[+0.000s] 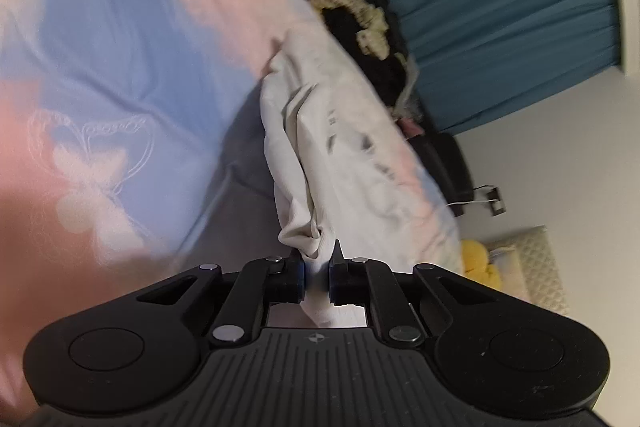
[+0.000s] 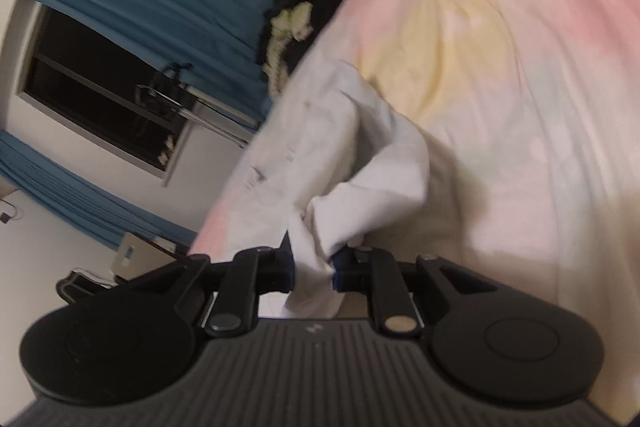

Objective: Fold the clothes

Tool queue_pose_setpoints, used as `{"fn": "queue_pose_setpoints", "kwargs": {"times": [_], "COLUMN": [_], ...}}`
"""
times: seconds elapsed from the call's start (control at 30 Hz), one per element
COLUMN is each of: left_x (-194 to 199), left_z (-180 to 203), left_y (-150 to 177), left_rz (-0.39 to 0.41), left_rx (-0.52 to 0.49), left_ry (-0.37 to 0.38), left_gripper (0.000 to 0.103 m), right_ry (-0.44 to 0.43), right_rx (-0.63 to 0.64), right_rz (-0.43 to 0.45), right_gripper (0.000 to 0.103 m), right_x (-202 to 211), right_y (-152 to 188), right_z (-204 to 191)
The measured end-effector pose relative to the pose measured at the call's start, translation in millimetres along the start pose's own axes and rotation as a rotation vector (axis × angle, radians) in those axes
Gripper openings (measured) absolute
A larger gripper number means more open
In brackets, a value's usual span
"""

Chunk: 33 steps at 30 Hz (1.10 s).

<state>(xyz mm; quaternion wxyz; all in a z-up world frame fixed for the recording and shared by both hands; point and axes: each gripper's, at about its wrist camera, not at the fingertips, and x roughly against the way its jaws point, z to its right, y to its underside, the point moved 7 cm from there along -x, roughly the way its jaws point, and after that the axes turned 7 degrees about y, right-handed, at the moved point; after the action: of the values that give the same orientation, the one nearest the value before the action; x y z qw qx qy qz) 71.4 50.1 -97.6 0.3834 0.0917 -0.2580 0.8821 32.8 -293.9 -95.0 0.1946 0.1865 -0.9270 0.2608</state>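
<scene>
A white garment [image 1: 320, 147] hangs stretched and bunched in front of the bed, with faint dark print on it. My left gripper [image 1: 317, 269] is shut on one bunched edge of it, white cloth pinched between the black fingers. In the right wrist view the same white garment [image 2: 360, 163] drapes toward me, and my right gripper [image 2: 313, 267] is shut on another gathered edge. Both views are tilted and motion-blurred. The lower part of the garment is hidden behind the gripper bodies.
A pastel pink, blue and yellow bedsheet [image 1: 100, 67] [image 2: 500, 67] fills the background. A black-and-cream ruffled item [image 1: 360, 11] lies at the bed's far edge. Teal curtains [image 1: 500, 7], a dark window [image 2: 100, 95], a yellow plush [image 1: 480, 263] and a black chair [image 1: 448, 163] stand beyond.
</scene>
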Motion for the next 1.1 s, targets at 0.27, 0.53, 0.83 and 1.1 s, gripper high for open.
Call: {"fn": "queue_pose_setpoints", "kwargs": {"times": [0.27,0.53,0.83,1.1], "left_x": [65,104,53,-35], "left_z": [39,43,39,29], "left_y": [35,56,15,-37], "left_rz": [0.020,0.014,0.032,0.024], "left_rx": [-0.005,0.060,0.103,0.128], "left_ry": [0.080,0.119,0.083,0.002], "left_gripper": [0.011,0.011,0.011,0.011], "right_ry": [-0.075,-0.101,-0.086,-0.009], "right_rx": [-0.069,-0.169,-0.292,-0.378], "right_rz": [0.007,-0.021,-0.022,-0.054], "right_gripper": [0.017,0.017,0.018,0.019], "right_x": [81,139,88,1], "right_y": [9,29,-2,-48], "right_z": [-16,-8,-11,-7]}}
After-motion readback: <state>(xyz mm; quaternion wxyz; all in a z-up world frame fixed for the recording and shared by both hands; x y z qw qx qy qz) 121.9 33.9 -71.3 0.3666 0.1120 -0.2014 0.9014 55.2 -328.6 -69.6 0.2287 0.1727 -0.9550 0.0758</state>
